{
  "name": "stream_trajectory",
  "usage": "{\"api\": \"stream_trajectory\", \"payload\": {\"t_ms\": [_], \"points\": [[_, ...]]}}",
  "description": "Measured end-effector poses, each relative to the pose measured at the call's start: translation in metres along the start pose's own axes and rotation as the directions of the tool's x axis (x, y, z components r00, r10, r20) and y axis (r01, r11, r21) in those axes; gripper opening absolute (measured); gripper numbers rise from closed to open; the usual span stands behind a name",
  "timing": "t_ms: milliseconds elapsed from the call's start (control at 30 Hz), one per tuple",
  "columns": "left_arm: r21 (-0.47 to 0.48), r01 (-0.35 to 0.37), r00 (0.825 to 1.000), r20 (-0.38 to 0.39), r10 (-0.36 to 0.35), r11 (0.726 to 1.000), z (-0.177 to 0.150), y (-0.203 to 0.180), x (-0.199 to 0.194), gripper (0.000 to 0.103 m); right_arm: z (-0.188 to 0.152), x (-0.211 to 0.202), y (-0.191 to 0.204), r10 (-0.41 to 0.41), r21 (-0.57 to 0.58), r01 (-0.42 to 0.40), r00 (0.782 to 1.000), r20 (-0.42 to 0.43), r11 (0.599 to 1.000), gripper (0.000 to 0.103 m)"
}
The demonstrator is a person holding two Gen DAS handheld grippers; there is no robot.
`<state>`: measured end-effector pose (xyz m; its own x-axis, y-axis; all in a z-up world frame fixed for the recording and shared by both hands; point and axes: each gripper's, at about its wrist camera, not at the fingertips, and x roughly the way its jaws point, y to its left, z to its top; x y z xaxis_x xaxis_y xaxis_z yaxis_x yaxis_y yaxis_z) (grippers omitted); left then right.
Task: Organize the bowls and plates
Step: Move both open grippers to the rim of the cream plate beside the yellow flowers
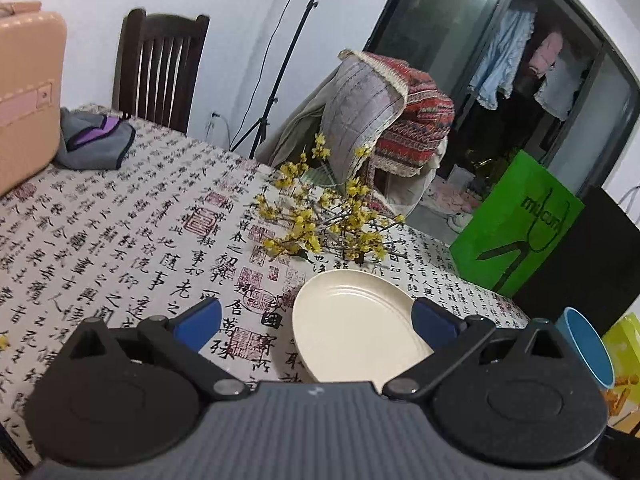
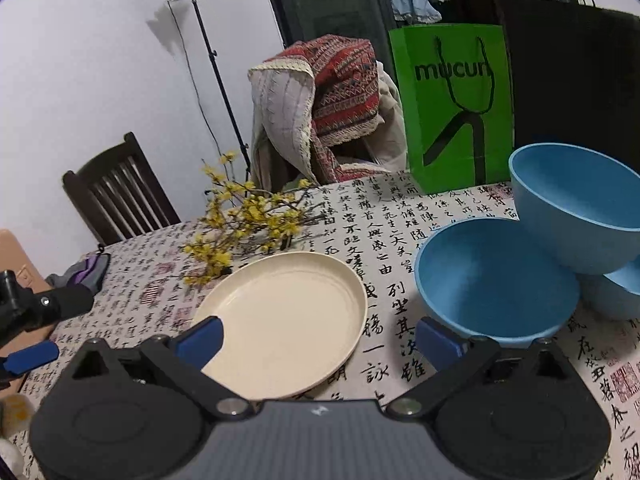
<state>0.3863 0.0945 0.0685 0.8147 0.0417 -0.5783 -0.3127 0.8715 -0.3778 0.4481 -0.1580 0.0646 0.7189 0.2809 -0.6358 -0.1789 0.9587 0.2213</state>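
Left wrist view shows your left gripper [image 1: 316, 320] with its blue fingers [image 1: 199, 322] spread wide and nothing between them. It hangs above the table [image 1: 120, 216], which wears a cloth printed with black calligraphy. A cream plate [image 1: 352, 324] lies flat on the cloth, in front of the right finger and partly hidden by it. Behind the plate there is a bunch of yellow flower branches [image 1: 320, 220]. At the far right edge you can see part of a blue bowl [image 1: 588, 348].

From the right wrist view, your right gripper [image 2: 318, 340] is also wide apart and holds nothing. The same cream plate [image 2: 288, 320] is between its fingers and a little to the left. Just beside the plate, to the right, sits one blue bowl [image 2: 496, 280] on the cloth. A second blue bowl [image 2: 580, 208] stands higher behind it, resting in a third blue bowl [image 2: 616, 296]. A green paper bag [image 2: 452, 108] stands at the far table edge.
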Motion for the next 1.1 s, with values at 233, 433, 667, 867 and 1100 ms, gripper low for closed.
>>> {"api": "stream_trajectory", "payload": {"t_ms": [233, 433, 667, 867, 1100], "points": [[-0.057, -0.001, 0.999, -0.039, -0.002, 0.998, 0.009, 0.004, 0.036, 0.103, 0.012, 0.028, -0.006, -0.029, -0.003, 0.029, 0.999, -0.024, 1.000, 0.102], [-0.069, -0.010, 0.998, -0.063, 0.006, 0.998, 0.005, 0.012, 0.061, 0.103, 0.013, 0.049, -0.007, -0.043, -0.005, 0.042, 0.998, -0.050, 0.999, 0.097], [-0.031, -0.006, 0.998, -0.062, 0.004, 1.000, -0.001, 0.016, 0.077, 0.103, 0.009, 0.064, -0.002, -0.060, -0.039, 0.057, 0.996, -0.069, 0.998, 0.073], [0.040, -0.012, 0.999, -0.042, 0.013, 0.999, -0.011, 0.010, 0.088, 0.101, 0.002, 0.084, -0.004, -0.109, -0.048, 0.105, 0.988, -0.111, 0.993, 0.046], [0.040, 0.019, 0.999, -0.045, -0.017, 0.999, -0.018, 0.015, 0.097, 0.092, 0.000, 0.098, -0.004, -0.137, -0.059, 0.131, 0.983, -0.122, 0.990, 0.036]]}}
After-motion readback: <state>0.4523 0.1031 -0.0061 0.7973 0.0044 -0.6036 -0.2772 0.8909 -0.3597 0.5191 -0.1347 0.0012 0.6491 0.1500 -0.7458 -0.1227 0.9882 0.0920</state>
